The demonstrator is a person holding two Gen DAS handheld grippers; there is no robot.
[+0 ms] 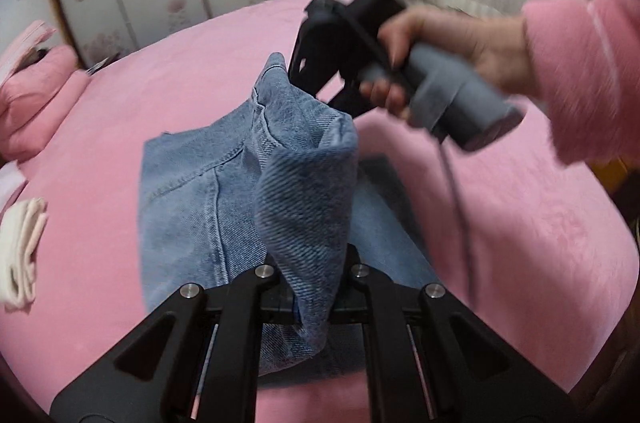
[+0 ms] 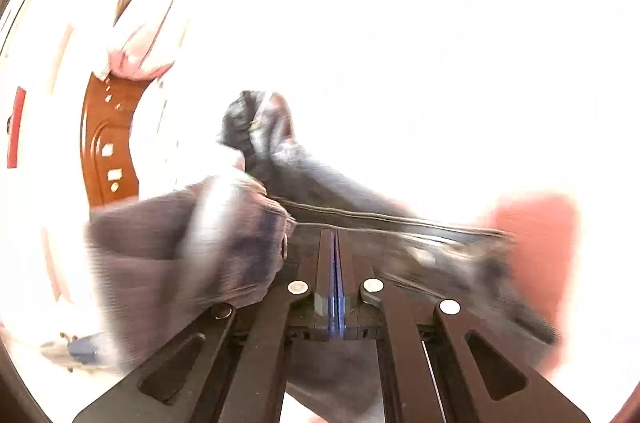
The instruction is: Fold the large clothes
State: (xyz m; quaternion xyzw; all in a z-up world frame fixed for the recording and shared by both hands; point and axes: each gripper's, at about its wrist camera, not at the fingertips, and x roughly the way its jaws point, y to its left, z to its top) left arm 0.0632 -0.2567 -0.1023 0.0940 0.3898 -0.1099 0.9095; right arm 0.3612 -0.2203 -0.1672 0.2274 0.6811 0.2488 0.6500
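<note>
Far left of bed [image 1: 120,111]: lay a folded white cloth [image 1: 22,251] near the edge; above it a heap of pink bedding [image 1: 36,91]; both well apart from the work.
Jeans [image 1: 208,207]: blue denim, lower part spread flat on the pink cover at mid-bed; one fold of cloth drawn up off the surface between the two tools; seam and stitching faced up.
Left hand-held gripper [image 1: 310,287]: clenched on the raised denim fold at the bottom of the left view; cloth bunched thick between the jaws.
Right hand-held gripper [image 1: 298,63]: seen from the left view above the far tip of the denim, carried by a hand [image 1: 436,55] in a fluffy pink sleeve [image 1: 584,71]; in its own blurred, washed-out view [image 2: 335,263] fingers pressed together with a denim edge across them; judged grasping the jeans.
Step in hand: judged a fold-over, lifted edge carried across the flat part.
Doing it well: kept both grips level and the span between them taut; aligned raised edge with the edge below before lowering; lowered slowly so no crease got trapped; let go only once cloth rested.
Risk: thick bunch at left might slip or twist the fold.
</note>
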